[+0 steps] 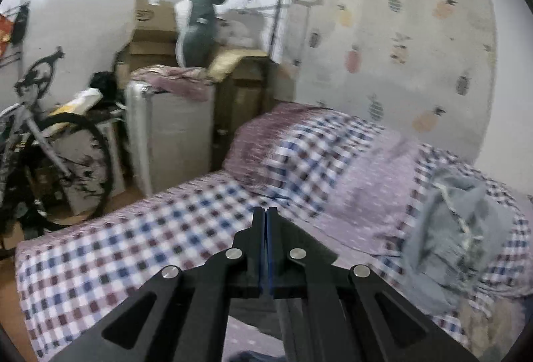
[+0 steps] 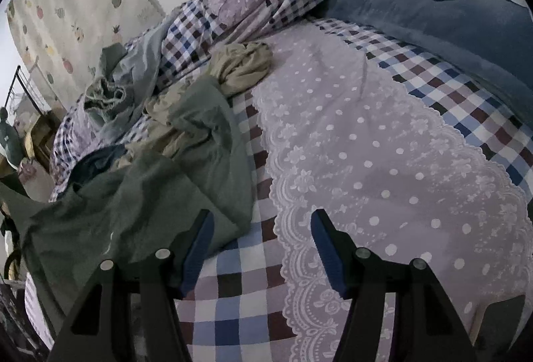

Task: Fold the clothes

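Right tongs agape over checked bedspread, green garment alongside

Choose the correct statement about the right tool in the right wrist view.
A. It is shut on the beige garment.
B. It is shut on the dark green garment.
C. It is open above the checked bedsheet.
C: the right tool has its fingers wide apart, nothing between them, over the checked bedsheet.

Green garment crumpled on bed; beige, blue-grey bunched behind.
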A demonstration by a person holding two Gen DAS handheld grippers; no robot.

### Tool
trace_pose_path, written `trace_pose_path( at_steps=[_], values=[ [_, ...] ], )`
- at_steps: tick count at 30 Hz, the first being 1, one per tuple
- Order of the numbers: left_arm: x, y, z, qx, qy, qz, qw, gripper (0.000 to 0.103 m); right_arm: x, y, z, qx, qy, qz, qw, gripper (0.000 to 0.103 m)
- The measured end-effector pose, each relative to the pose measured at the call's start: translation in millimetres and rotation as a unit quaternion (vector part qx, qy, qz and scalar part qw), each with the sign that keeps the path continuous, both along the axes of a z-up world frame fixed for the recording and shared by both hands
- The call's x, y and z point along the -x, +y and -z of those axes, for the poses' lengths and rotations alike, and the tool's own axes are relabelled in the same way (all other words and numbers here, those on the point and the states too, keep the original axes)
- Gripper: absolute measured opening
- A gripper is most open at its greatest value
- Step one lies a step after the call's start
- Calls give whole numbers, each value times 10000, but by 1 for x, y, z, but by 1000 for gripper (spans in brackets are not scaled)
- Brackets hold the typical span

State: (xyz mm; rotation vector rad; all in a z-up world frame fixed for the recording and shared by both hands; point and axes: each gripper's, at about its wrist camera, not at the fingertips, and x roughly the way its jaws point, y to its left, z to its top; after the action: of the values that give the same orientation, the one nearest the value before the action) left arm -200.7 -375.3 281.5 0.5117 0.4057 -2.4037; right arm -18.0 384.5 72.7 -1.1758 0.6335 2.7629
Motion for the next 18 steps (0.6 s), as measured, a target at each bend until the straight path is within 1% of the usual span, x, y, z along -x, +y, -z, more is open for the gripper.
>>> trace_pose_path(
  at_steps=[1, 2, 4, 7, 8, 10, 12, 13, 14, 15, 16, 18],
  values=[
    [-3, -7, 2, 1, 61, -118, 9999, 0, 1, -2, 1, -46, -41, -32, 10000, 65],
    [-4, -12, 6, -24, 27, -162, 9999, 0, 2, -3, 2, -78, -76, -45, 9999, 65],
    [4, -18, 21, -128, -254, -117, 9995, 0, 4, -4, 4, -113, -129, -62, 9998, 65],
    [10, -18, 47, -346, -445, 54, 9984, 0, 5, -5, 6, -142, -184, -81, 9997, 65],
    [11, -18, 54, -419, -500, 90, 9978, 1, 5, -6, 6, -149, -191, -92, 9997, 65],
    [9, -20, 67, -697, -557, 206, 9958, 12, 4, -7, 5, -155, -194, -115, 9996, 65],
    [3, -23, 75, -1015, -524, 303, 9930, 54, 4, -8, 3, -134, -158, -138, 9997, 65],
    [-3, -23, 75, -1029, -482, 304, 9931, 63, 3, -8, 2, -125, -144, -153, 9997, 65],
    [-10, -23, 74, -1019, -439, 298, 9934, 80, 3, -9, 2, -119, -135, -172, 9997, 65],
    [-17, -22, 73, -1009, -396, 292, 9937, 88, 3, -10, 1, -113, -126, -192, 9997, 65],
    [-23, -22, 73, -1000, -353, 286, 9940, 88, 3, -10, 0, -107, -117, -211, 9997, 65],
    [-39, -23, 76, -1101, -354, 461, 9922, 88, 1, -12, -2, -70, -81, -255, 9996, 65]
  ],
)
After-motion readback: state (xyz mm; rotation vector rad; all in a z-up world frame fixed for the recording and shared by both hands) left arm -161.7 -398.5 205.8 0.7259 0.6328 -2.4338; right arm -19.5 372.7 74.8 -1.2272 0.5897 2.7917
